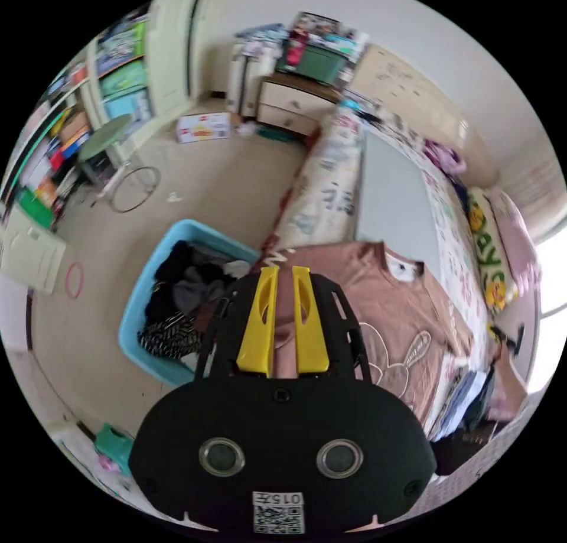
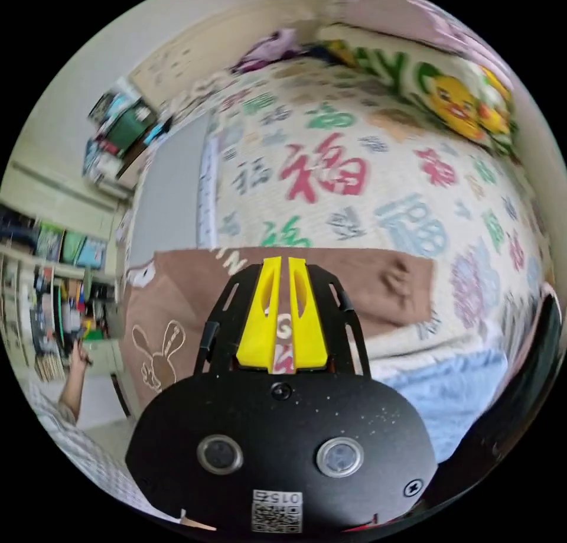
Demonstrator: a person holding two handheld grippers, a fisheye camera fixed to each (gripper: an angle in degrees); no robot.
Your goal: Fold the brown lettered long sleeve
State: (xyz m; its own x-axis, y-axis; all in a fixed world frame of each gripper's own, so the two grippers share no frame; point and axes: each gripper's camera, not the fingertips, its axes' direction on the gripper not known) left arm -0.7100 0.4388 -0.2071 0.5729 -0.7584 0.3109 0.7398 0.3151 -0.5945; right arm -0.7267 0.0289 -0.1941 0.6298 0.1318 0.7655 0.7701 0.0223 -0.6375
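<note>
Brown long sleeve shirt (image 1: 407, 312) lies flat on the bed (image 2: 366, 171), front up, bunny print and collar showing, spread over the patterned bedspread near the edge, probably laid out like this so the sleeves can be folded in. Left gripper (image 1: 283, 318) sits over the shirt's edge on the basket side, yellow jaws narrow with a thin gap; brown cloth shows in the gap but I cannot tell if it is actually pinched or just behind. Right gripper (image 2: 282, 321) is over the other sleeve (image 2: 366, 283), which runs straight out sideways across the bedspread, lettering visible along it; jaws also nearly closed, printed cloth seen between them, grip not certain. Judgement: the two claws are at opposite sides of the shirt, likely to take a sleeve or side each and bring it inward. Blue laundry basket (image 1: 142, 318) with dark clothes sits on the floor just beside the bed, likely the source pile. Light blue cloth (image 2: 449, 395) near the bed edge by the right gripper. A person's hand (image 2: 80, 360) at the side in the right gripper view.
</note>
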